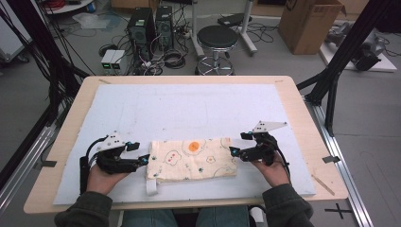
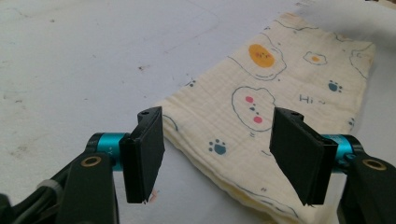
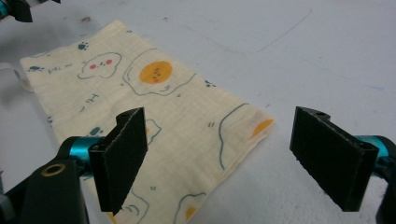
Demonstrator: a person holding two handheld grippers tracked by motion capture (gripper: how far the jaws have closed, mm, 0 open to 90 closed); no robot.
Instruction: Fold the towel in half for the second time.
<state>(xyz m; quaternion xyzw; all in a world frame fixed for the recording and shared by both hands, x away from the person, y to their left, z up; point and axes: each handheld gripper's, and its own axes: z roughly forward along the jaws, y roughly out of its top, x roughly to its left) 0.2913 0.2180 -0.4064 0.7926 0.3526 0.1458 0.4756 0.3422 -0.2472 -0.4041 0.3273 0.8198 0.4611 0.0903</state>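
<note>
A pale wooden table carries a flat, light blue-grey mat, scuffed and faintly marked. On the mat's near edge lies a folded cloth, a soft cream rectangle of crinkled weave printed with fried eggs, bear faces and paw prints; a white loop sticks out from its near left corner. The left gripper stands open just beside the cloth's left end, the right gripper open at its right end, neither black-padded pair pressing on the fabric.
</note>
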